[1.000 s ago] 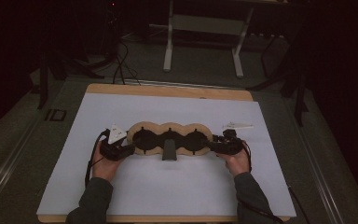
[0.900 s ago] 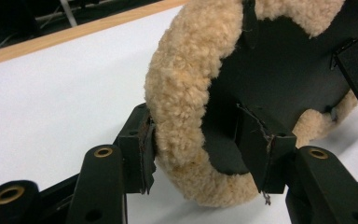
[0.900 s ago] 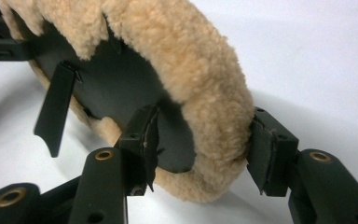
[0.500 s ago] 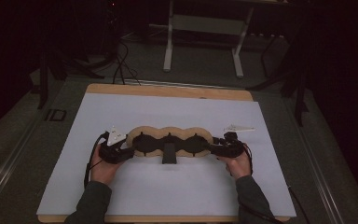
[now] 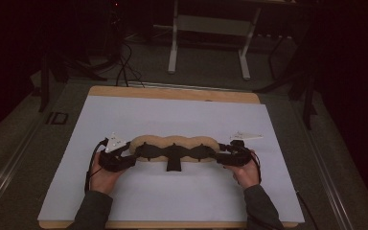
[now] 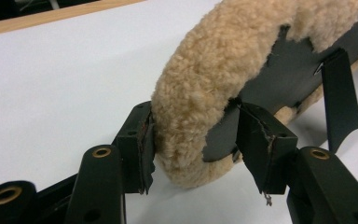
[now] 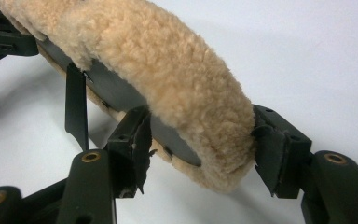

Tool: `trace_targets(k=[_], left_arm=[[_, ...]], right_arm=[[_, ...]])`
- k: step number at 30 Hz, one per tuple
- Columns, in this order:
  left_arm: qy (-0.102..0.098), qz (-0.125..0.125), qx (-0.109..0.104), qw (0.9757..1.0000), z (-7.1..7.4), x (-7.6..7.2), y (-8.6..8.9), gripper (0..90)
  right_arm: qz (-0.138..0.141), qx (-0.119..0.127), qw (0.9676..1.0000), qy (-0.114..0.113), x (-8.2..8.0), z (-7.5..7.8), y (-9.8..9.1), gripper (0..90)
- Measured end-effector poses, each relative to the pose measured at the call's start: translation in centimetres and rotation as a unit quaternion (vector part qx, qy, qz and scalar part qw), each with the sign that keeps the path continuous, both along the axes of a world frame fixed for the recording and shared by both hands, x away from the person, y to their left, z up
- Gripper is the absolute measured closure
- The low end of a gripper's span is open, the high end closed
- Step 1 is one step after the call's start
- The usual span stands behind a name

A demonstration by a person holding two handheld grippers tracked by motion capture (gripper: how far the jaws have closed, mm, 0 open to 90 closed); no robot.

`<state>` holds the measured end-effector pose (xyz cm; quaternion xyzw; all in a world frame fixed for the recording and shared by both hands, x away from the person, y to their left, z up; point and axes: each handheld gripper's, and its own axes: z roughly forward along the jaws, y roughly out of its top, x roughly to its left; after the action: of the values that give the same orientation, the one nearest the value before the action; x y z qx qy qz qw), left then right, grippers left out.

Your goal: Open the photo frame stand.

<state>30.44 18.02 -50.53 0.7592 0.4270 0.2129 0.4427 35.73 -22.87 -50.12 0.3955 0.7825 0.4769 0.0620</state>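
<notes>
A long tan fleece pad (image 5: 175,142) with a black backing and a short black strap (image 5: 172,164) lies across the white sheet (image 5: 172,115). My left gripper (image 5: 133,153) holds its left end. In the left gripper view the pad (image 6: 205,84) sits between the jaws of that gripper (image 6: 203,149), one pad on the fleece, the other on the backing. My right gripper (image 5: 219,155) is at the other end. Its jaws have just been opening; in the right gripper view the fleece end (image 7: 168,70) lies loosely between the spread jaws of the gripper (image 7: 205,149).
The white sheet covers a wooden tabletop (image 5: 172,93). A metal stand (image 5: 206,28) and cables stand on the dark floor behind the table. A person's hand grips each tool from the near edge.
</notes>
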Motion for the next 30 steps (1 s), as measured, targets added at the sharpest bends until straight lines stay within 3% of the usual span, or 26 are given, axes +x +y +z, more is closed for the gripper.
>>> trace_targets(k=[2, 5, 23, 30], left_arm=[[0.003, -0.001, -0.008, 1.0000, -0.1, -0.1, 0.2, 48.9], [0.005, -0.002, 0.001, 1.0000, 0.0, -0.5, 0.1, 49.3], [0.007, 0.005, 0.004, 1.0000, -0.3, -2.1, 0.0, 48.9], [0.013, 0.008, 0.003, 0.9999, -0.4, -2.6, 0.0, 49.1]], right_arm=[[0.000, 0.000, 1.0000, -0.001, -0.2, -0.1, 0.0, 40.5], [0.002, -0.003, 1.0000, -0.004, -0.4, -0.1, -0.1, 40.0], [0.003, -0.010, 0.9999, -0.013, -1.8, -0.3, -0.1, 37.6], [0.003, -0.031, 0.9993, -0.019, -2.3, -0.4, 0.1, 38.0]])
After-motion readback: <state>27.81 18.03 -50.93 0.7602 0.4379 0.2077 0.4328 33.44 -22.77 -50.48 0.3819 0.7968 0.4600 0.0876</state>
